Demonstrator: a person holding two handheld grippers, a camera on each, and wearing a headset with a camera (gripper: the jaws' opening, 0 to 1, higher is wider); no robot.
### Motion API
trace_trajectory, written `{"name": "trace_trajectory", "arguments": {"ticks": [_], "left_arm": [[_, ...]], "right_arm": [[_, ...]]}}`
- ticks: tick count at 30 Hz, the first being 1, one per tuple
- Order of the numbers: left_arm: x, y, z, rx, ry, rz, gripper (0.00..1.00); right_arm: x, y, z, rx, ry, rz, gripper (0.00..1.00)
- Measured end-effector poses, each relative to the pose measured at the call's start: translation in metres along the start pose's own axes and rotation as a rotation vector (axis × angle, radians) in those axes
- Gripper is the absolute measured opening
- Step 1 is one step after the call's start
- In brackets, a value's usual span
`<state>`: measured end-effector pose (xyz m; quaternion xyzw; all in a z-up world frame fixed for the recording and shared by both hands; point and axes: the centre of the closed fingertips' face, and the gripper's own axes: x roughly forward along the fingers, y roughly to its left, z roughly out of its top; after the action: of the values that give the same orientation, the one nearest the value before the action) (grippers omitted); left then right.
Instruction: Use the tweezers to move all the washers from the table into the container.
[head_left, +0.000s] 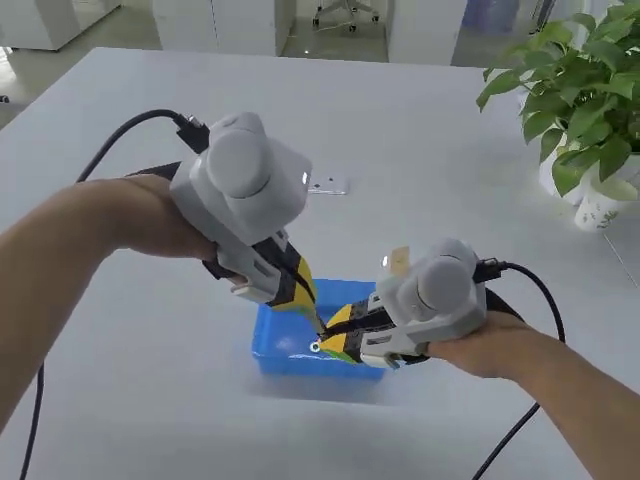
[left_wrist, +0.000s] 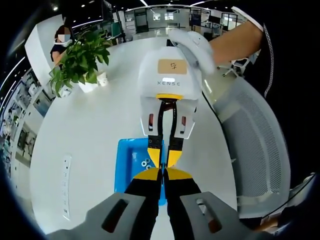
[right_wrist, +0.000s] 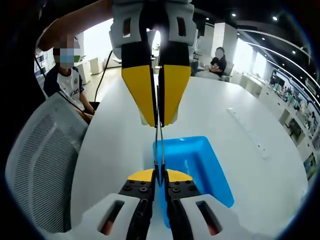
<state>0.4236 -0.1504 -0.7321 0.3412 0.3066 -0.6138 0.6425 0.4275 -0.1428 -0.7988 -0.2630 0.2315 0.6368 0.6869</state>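
Hovering right over the blue container, mid-worktop, with the left tool and the right tool nose to nose.

Danger first. Could lose the tweezers if one side lets go before the other has a firm bite, dropping them straight into the container or sending them skidding across the worktop. Could also twist or spring the thin legs by pulling the two ends out of line. Might knock about the washers lying in the container, should the tips dip too low. Possibly one more washer at the tweezer tips in the head view, too small to call held or resting.

Now the grip. From the right gripper view: pinched fully together on the near end of the tweezers, yellow tips meeting. Across from it, clamped just as tight on the far end, squeezing the two legs close. Same story from the left gripper view: closed, tip to tip with the opposing tool, directly above the container.

No washers spotted on the bare worktop from these angles. Probably close to finished, unless some are hiding behind the hands.
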Motion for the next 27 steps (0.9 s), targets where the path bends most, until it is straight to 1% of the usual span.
{"name": "trace_trajectory", "arguments": {"ticks": [4,9,13,15,18,20,22,27], "left_arm": [[0.002,-0.008,0.0,-0.002,-0.015,-0.003,0.06],[0.005,-0.019,-0.004,-0.01,-0.021,-0.009,0.06],[0.009,-0.029,-0.007,0.0,-0.027,-0.015,0.06],[0.011,-0.032,-0.008,0.0,-0.029,-0.016,0.06],[0.014,-0.038,-0.011,0.002,-0.028,-0.019,0.06],[0.016,-0.039,-0.012,0.002,-0.028,-0.021,0.06],[0.019,-0.04,-0.015,0.004,-0.026,-0.022,0.06],[0.027,-0.047,-0.02,0.029,-0.007,-0.035,0.06]], "right_arm": [[-0.002,0.008,-0.003,-0.007,0.015,0.007,0.08],[-0.004,0.02,-0.008,-0.016,0.034,0.016,0.08],[-0.004,0.029,-0.013,-0.036,0.054,0.022,0.07],[-0.004,0.032,-0.016,-0.041,0.061,0.023,0.07],[-0.004,0.037,-0.02,-0.047,0.073,0.027,0.07],[-0.004,0.039,-0.022,-0.05,0.078,0.029,0.06],[-0.005,0.041,-0.024,-0.069,0.092,0.027,0.06],[-0.005,0.045,-0.031,-0.096,0.123,0.037,0.06]]}}
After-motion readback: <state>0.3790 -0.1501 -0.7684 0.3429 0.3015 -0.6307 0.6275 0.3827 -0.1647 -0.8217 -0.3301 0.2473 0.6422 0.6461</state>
